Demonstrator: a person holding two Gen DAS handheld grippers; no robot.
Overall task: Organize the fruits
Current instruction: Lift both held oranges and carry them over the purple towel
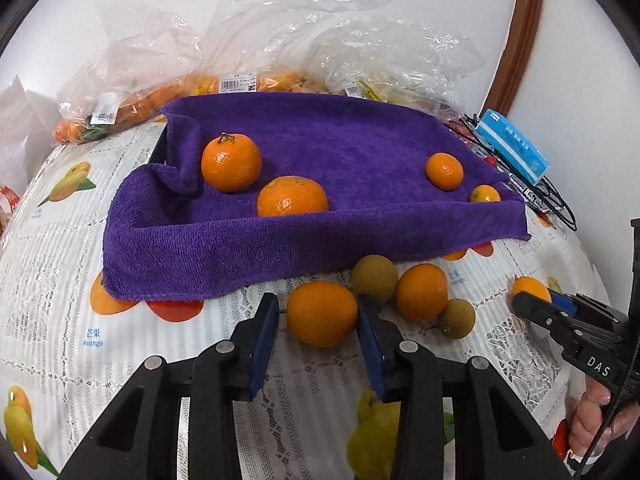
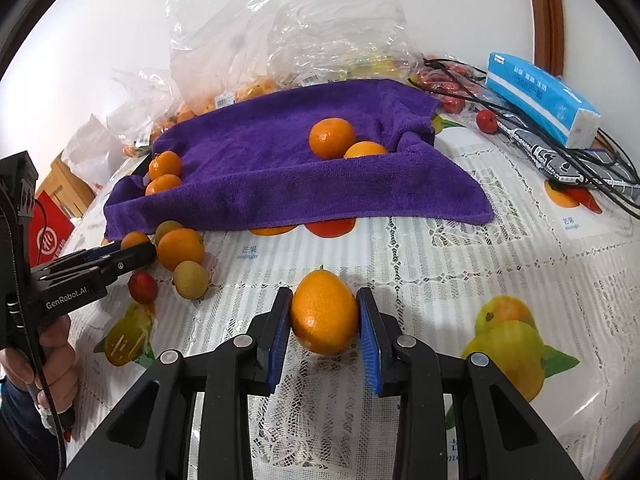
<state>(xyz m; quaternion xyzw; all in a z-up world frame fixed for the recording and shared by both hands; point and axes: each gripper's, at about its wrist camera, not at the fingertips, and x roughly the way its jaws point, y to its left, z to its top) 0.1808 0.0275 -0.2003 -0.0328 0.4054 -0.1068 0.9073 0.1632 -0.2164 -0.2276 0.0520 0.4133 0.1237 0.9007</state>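
A purple towel (image 1: 320, 140) (image 2: 280, 148) lines a shallow tray holding two mandarins (image 1: 231, 162) and two smaller oranges (image 1: 444, 171). In front of it my left gripper (image 1: 317, 299) straddles a kumquat (image 1: 322, 314) lying on the tablecloth. The right pad touches the kumquat, while a sliver of gap shows at the left pad, where the stem points. My right gripper (image 2: 324, 292) is shut on another kumquat (image 2: 324, 314), with both blue pads pressing its sides. Loose beside the left gripper lie an orange (image 1: 421, 292) and two brownish-green round fruits (image 1: 374, 278).
Clear plastic bags of fruit (image 1: 168, 96) pile up against the wall behind the towel. A blue tissue pack (image 2: 544, 98), black cables (image 2: 592, 160) and a small red fruit (image 2: 487, 121) sit at the back right. Another red fruit (image 2: 142, 287) lies by the left gripper. A hand (image 2: 48, 364) holds each handle.
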